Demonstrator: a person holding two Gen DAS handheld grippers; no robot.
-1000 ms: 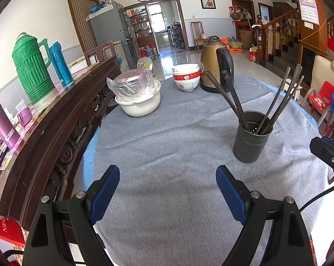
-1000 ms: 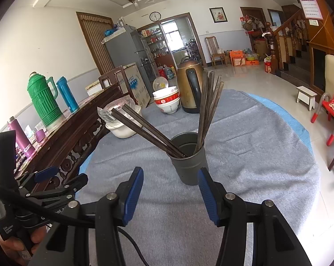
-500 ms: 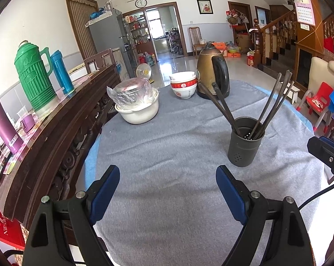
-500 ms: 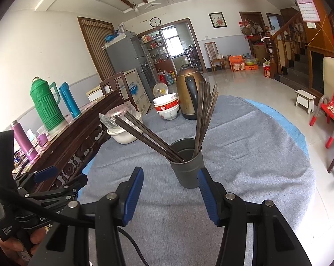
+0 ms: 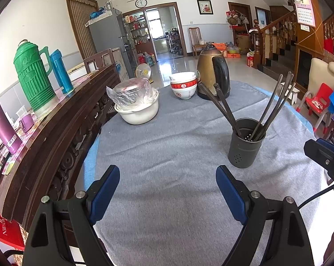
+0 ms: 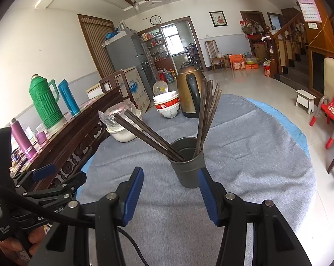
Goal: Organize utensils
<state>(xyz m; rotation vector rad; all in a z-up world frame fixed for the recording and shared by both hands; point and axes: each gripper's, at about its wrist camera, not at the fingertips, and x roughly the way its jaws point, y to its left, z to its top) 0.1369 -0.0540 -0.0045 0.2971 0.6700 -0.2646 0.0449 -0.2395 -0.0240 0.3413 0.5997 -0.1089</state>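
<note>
Right wrist: chopsticks (image 6: 202, 119) stand in dark holder (image 6: 187, 164).

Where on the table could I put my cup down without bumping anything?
The grey cloth is bare between the white pot, the chopstick holder and the near edge, and also right of the holder. It is crowded at the far side, around the bowls and kettle.

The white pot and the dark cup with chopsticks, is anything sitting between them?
Nothing. In the left wrist view, only bare grey tablecloth stretches between the white pot and the chopstick cup.
</note>
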